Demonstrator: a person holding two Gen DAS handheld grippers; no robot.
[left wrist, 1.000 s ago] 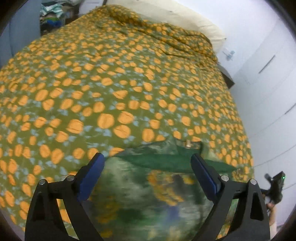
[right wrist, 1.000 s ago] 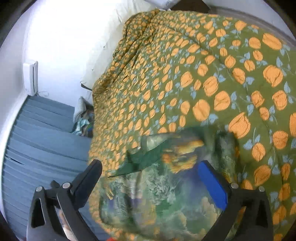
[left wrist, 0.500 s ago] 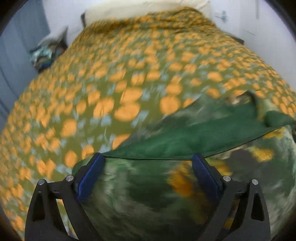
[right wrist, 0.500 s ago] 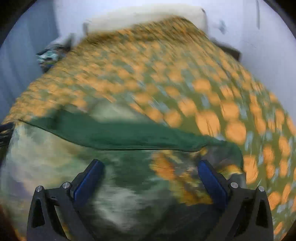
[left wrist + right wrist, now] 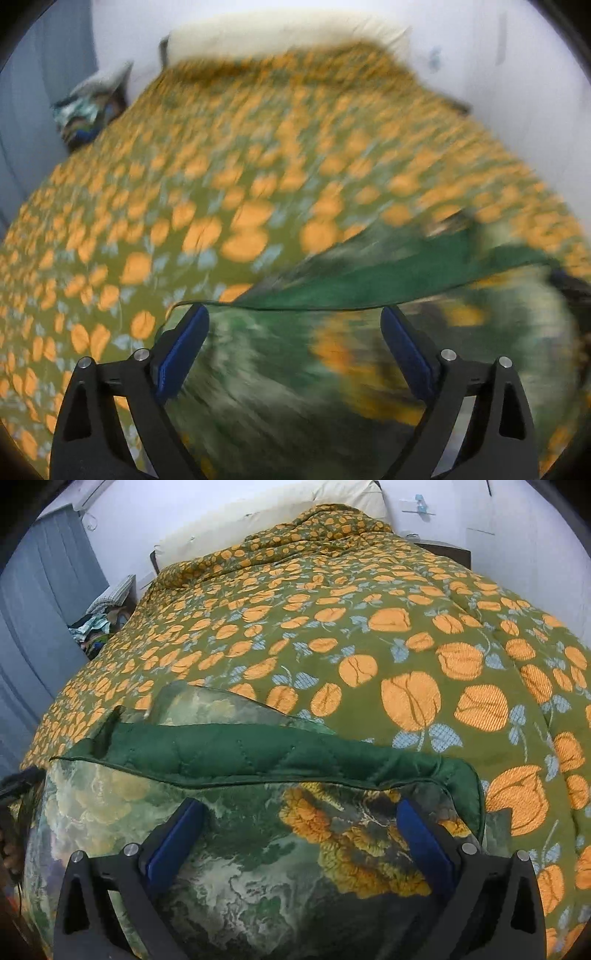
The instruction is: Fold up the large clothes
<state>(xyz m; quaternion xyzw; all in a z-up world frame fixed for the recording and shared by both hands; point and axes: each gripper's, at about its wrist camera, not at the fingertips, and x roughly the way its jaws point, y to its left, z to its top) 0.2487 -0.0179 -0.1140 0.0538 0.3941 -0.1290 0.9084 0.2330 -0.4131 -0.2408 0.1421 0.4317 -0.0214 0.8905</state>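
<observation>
A quilted garment (image 5: 258, 849) with a green floral print outside and a plain dark green lining (image 5: 240, 753) lies folded on the near end of the bed. It also shows, blurred, in the left wrist view (image 5: 332, 369). My right gripper (image 5: 299, 834) is open, its blue pads (image 5: 421, 834) spread wide just above the printed side near the garment's right edge. My left gripper (image 5: 295, 347) is open above the garment's left part, with one pad (image 5: 181, 347) near its left edge.
The bed carries an olive cover with orange flowers (image 5: 369, 627) and a cream pillow (image 5: 277, 513) at the head. A pile of clothes (image 5: 96, 627) lies beside the bed at the far left, by a blue curtain (image 5: 33, 609). White walls stand behind and to the right.
Both grippers swung round to face the bed's head. The garment now lies spread wider beneath both grippers, its green lining edge across the views. The left view is still blurred by motion.
</observation>
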